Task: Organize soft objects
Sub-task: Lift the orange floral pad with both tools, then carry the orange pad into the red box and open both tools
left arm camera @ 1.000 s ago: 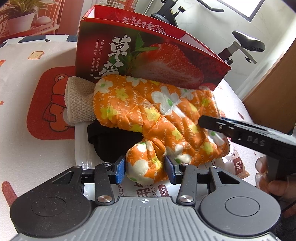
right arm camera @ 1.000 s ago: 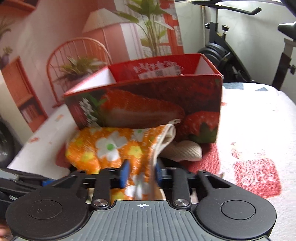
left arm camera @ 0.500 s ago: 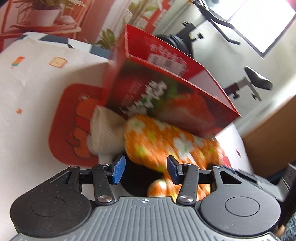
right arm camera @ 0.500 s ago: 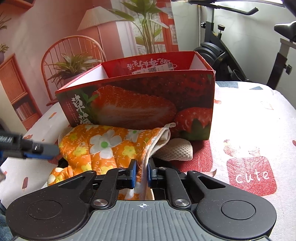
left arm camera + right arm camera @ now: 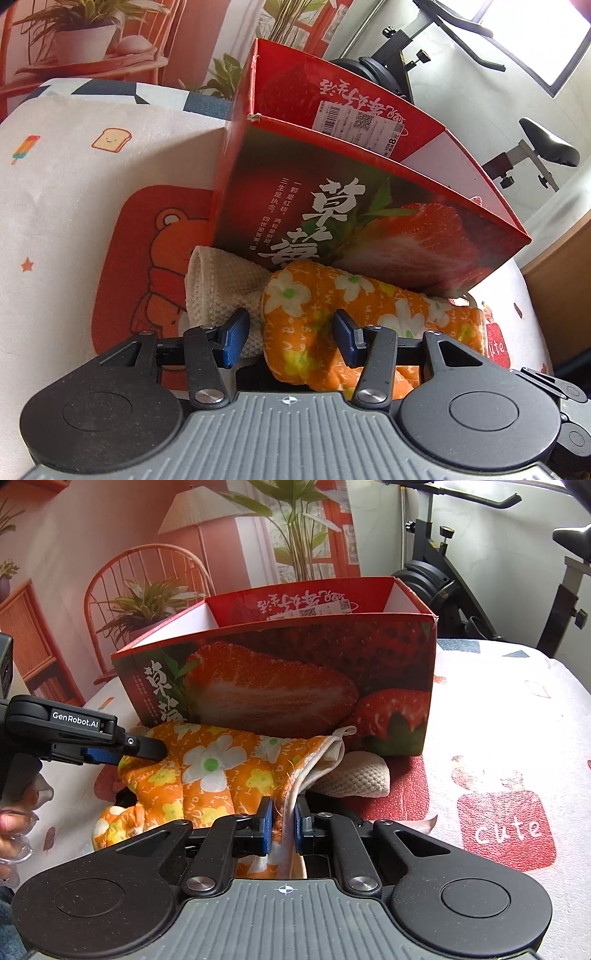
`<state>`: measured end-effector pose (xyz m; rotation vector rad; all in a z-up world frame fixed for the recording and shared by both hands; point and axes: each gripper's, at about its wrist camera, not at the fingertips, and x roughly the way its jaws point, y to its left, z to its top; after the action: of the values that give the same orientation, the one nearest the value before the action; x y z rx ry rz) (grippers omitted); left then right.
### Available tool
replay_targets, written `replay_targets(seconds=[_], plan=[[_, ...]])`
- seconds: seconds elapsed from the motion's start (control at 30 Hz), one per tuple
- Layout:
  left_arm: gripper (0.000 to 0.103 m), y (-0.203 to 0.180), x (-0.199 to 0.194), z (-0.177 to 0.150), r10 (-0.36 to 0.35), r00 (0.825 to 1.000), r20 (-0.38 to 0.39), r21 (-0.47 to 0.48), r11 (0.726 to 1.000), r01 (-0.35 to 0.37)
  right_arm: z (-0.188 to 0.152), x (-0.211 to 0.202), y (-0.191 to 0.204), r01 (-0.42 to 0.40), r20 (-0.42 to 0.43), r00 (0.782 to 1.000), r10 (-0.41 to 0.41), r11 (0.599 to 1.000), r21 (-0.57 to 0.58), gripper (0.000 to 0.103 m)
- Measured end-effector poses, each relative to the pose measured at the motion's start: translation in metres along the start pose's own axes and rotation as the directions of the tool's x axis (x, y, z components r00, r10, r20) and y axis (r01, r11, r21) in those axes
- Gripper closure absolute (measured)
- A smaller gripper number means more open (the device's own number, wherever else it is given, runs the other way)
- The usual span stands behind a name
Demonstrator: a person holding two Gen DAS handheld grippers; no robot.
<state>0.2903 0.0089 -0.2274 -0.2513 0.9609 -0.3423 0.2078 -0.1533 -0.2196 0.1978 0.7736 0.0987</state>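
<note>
Noted: strawberry box (image 5: pixel 280 686) open-topped, contents unseen, orange mitten (image 5: pixel 221 771) against its front wall, cuff pinched by right gripper (image 5: pixel 283 825), just closed; left gripper (image 5: pixel 290 334) parted, holding nothing.

Strawberry box (image 5: pixel 280 686) stands open-topped, interior accessible from above. Its front wall blocks forward passage; orange oven mitt (image 5: pixel 221 771) and beige knit cloth (image 5: pixel 364 775) lie against its base. Table (image 5: pixel 498 709) right of box is unobstructed.
</note>
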Motion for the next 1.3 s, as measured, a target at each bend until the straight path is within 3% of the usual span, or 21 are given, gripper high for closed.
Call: replay_targets(seconds=[0.1, 0.3, 0.87, 1.3], plan=[[0.068, -0.007, -0.003, 0.000, 0.003, 1.000, 0.005, 0.036, 0.999, -0.003, 0.001, 0.000, 0.001, -0.003, -0.003, 1.000, 0.003, 1.000, -0.006, 0.092], [0.081, -0.017, -0.016, -0.001, -0.002, 0.999, 0.047, 0.076, 0.997, -0.002, 0.006, -0.006, 0.006, -0.009, -0.003, 1.000, 0.009, 1.000, -0.029, 0.093], [0.082, -0.038, -0.058, -0.004, -0.011, 0.989, 0.148, 0.154, 0.988, -0.012, 0.020, -0.042, 0.017, -0.004, 0.090, 0.996, 0.009, 0.999, -0.047, 0.093], [0.082, -0.055, -0.092, 0.007, -0.055, 0.966, 0.252, 0.199, 0.980, 0.004, 0.041, -0.068, 0.021, 0.011, 0.181, 0.984, 0.003, 0.997, -0.076, 0.093]])
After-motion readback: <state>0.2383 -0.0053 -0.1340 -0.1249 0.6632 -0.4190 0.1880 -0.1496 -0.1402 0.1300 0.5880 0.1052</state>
